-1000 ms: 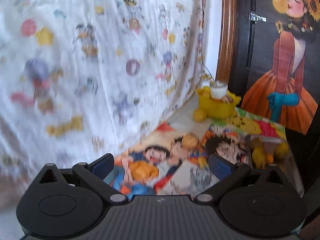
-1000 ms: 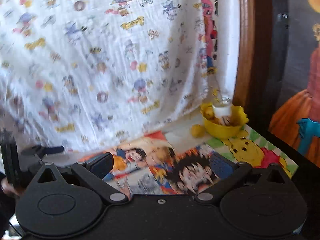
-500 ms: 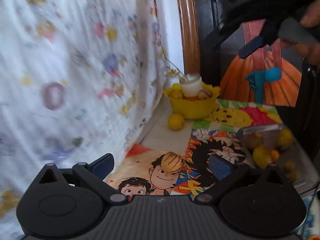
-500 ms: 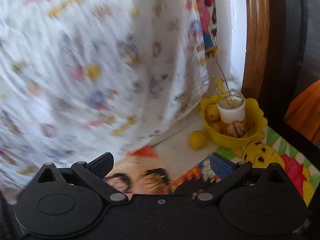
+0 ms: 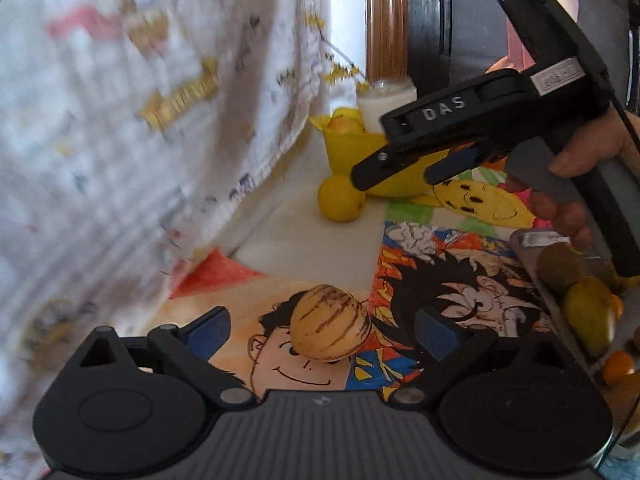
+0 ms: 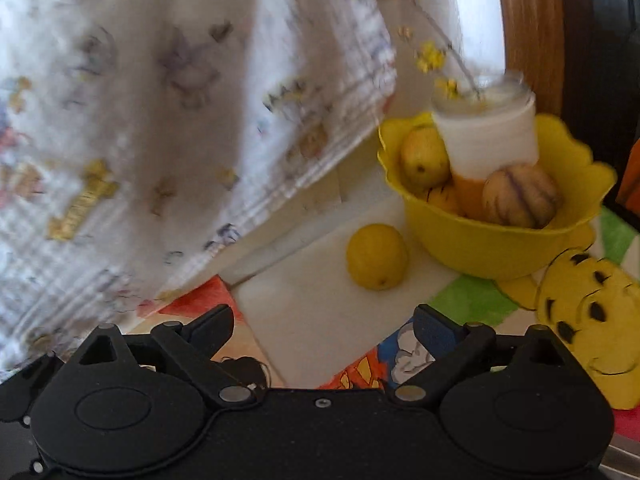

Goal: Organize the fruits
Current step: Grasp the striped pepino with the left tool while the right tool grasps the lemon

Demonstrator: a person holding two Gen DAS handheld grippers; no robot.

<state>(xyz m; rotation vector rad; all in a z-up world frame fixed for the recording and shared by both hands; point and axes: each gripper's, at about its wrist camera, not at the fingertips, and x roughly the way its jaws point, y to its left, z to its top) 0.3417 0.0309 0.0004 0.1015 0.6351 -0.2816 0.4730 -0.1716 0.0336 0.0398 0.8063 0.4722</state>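
A tan fruit with brown stripes (image 5: 330, 323) lies on the cartoon mat, between the open jaws of my left gripper (image 5: 322, 330). A yellow lemon (image 5: 341, 198) (image 6: 377, 256) lies on white paper beside a yellow bowl (image 5: 344, 150) (image 6: 492, 248). The bowl holds a striped fruit (image 6: 519, 195), a yellow fruit (image 6: 425, 157) and a white jar (image 6: 486, 136). My right gripper (image 6: 324, 330) is open and empty, a short way before the lemon. It also shows in the left wrist view (image 5: 394, 168), held by a hand in front of the bowl.
A metal tray (image 5: 532, 276) at the right holds a brown fruit (image 5: 560, 266), a yellow-green fruit (image 5: 590, 314) and small orange ones (image 5: 618, 366). A printed white cloth (image 5: 140, 120) hangs along the left. A wooden post (image 5: 386, 20) stands behind the bowl.
Both grippers have moved forward toward the table. The striped fruit now sits between my left jaws. The right gripper has dropped lower in front of the bowl, closer to the lemon.
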